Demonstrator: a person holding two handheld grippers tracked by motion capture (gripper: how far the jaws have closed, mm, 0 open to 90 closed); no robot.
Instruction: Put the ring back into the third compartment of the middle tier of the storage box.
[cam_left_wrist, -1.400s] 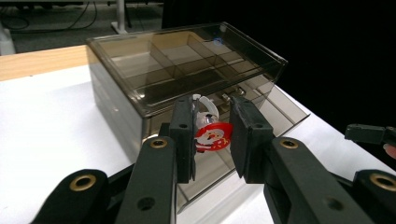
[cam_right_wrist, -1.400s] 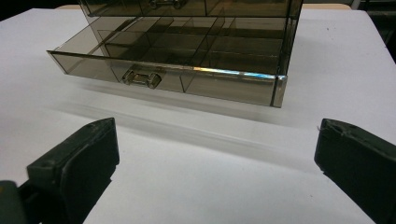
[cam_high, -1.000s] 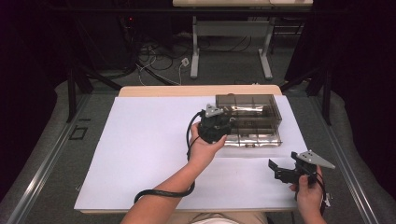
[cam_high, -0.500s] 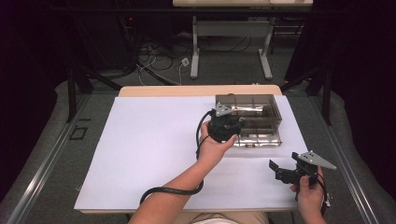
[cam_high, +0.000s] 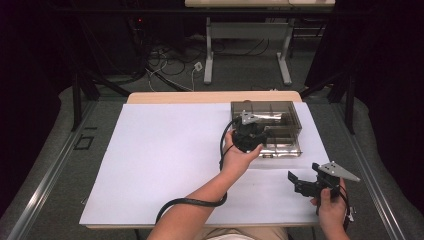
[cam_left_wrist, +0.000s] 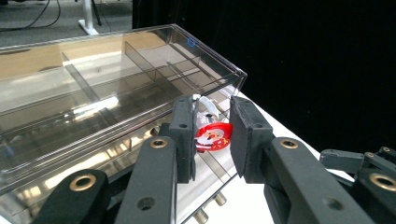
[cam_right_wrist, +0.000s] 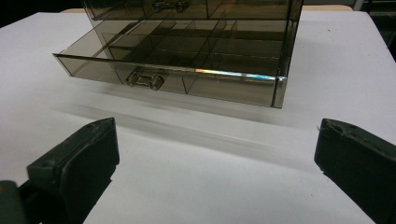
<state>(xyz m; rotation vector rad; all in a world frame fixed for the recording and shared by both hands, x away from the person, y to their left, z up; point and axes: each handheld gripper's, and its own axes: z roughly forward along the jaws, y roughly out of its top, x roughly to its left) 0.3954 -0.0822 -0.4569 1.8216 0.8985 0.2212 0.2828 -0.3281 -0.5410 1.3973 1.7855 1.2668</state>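
Observation:
A smoky clear plastic organiser box (cam_high: 280, 112) stands at the back right of the white table cover, its divided drawer (cam_right_wrist: 173, 65) pulled out toward me. My left gripper (cam_high: 248, 134) hovers over the drawer's left part. In the left gripper view its jaws (cam_left_wrist: 212, 140) are shut on a small red and white Santa charm (cam_left_wrist: 215, 134), held just above the drawer compartments beside the box's lid (cam_left_wrist: 107, 79). My right gripper (cam_high: 301, 182) rests near the table's front right, open, with its jaws (cam_right_wrist: 217, 163) wide apart, empty and facing the drawer handle (cam_right_wrist: 145, 78).
The white table cover (cam_high: 165, 160) spreads out to the left of the box. A black cable (cam_high: 190, 202) trails from the left gripper along the forearm. Table legs and cables stand on the floor beyond the far edge.
My left hand has carried its gripper to the right, from beside the box to over the open drawer. The right gripper has stayed where it was.

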